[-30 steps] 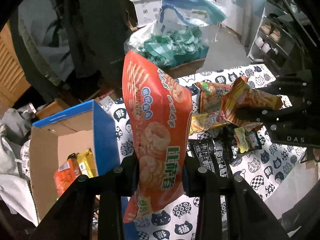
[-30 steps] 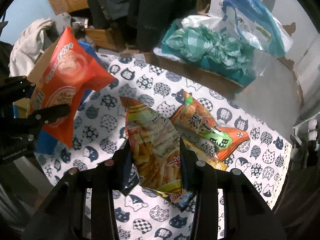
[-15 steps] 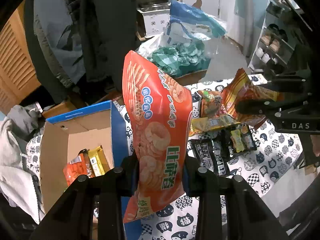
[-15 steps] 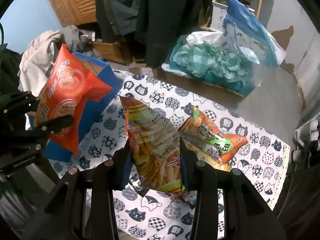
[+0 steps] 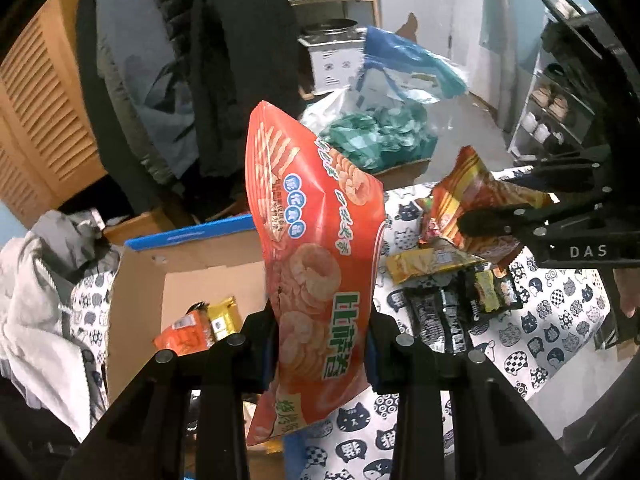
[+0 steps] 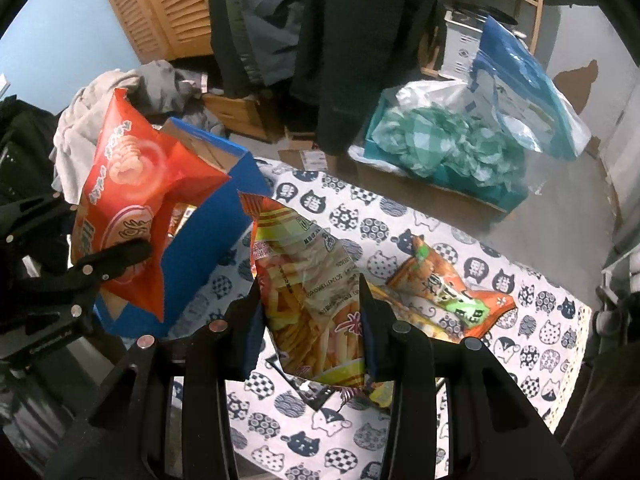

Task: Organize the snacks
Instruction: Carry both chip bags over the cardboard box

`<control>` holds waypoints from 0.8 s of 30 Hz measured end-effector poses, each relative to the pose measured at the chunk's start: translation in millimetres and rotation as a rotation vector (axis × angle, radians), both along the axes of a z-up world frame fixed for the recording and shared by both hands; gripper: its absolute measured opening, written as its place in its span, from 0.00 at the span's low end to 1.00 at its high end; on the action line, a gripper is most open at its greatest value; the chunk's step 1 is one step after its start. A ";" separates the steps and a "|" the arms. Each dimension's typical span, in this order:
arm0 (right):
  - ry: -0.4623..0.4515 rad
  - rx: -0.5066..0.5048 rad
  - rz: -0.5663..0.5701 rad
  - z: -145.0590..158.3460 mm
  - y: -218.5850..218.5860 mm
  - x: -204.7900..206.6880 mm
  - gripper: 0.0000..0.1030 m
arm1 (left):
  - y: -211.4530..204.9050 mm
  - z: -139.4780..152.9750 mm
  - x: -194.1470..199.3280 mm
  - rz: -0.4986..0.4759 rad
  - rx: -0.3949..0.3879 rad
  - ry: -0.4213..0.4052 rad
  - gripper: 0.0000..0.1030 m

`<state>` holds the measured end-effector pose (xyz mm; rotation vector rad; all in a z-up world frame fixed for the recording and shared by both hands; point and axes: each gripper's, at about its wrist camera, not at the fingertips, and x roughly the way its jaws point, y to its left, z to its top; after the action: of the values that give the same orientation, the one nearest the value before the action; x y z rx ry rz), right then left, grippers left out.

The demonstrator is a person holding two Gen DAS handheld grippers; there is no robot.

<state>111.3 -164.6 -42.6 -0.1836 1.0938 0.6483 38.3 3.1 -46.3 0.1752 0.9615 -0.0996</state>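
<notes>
My left gripper [image 5: 318,344] is shut on a big red chip bag [image 5: 316,264] and holds it upright in the air beside the open blue cardboard box [image 5: 188,236]. The same red bag [image 6: 132,208] hangs over the box [image 6: 216,224] in the right wrist view. My right gripper [image 6: 310,320] is shut on an orange fries bag [image 6: 308,280], lifted above the cat-print tablecloth [image 6: 520,300]. In the left wrist view that fries bag [image 5: 468,208] is at the right. The box holds an orange packet [image 5: 184,332] and a yellow packet [image 5: 224,316].
Loose snacks lie on the cloth: an orange-green bag [image 6: 448,284], a yellow packet [image 5: 428,262] and black packets [image 5: 436,320]. Behind the table stand a box of teal cloth [image 6: 448,148], hanging coats [image 6: 352,40] and a pile of clothes [image 5: 44,280].
Both grippers have risen with their bags. The box and table now sit lower and farther in both views. The red bag now hangs over the box.
</notes>
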 end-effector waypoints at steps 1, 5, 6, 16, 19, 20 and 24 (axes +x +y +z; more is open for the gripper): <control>0.002 0.004 0.004 0.6 3.1 0.1 0.37 | 5.9 0.2 -0.3 0.012 -0.002 -0.001 0.33; -0.001 0.015 0.025 5.6 19.9 0.0 0.37 | 31.7 1.4 -3.4 0.063 -0.014 -0.010 0.34; -0.002 0.017 0.027 6.4 22.7 0.2 0.37 | 36.9 1.1 -4.4 0.073 -0.015 -0.011 0.34; 0.019 0.036 0.087 8.6 73.3 2.6 0.37 | 100.7 -7.1 -11.3 0.198 -0.031 0.014 0.34; 0.028 0.033 0.103 6.4 89.3 2.8 0.38 | 112.5 -13.9 -12.9 0.226 -0.013 0.024 0.34; 0.034 0.035 0.111 5.6 95.6 2.8 0.38 | 115.2 -16.2 -13.3 0.232 0.003 0.024 0.34; 0.044 0.040 0.141 5.4 116.4 1.8 0.38 | 134.1 -26.6 -14.4 0.271 0.001 0.047 0.34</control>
<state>113.2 -48.2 -37.3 -0.2140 1.1156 0.8033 23.8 137.1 -72.9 0.0428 1.0233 0.1470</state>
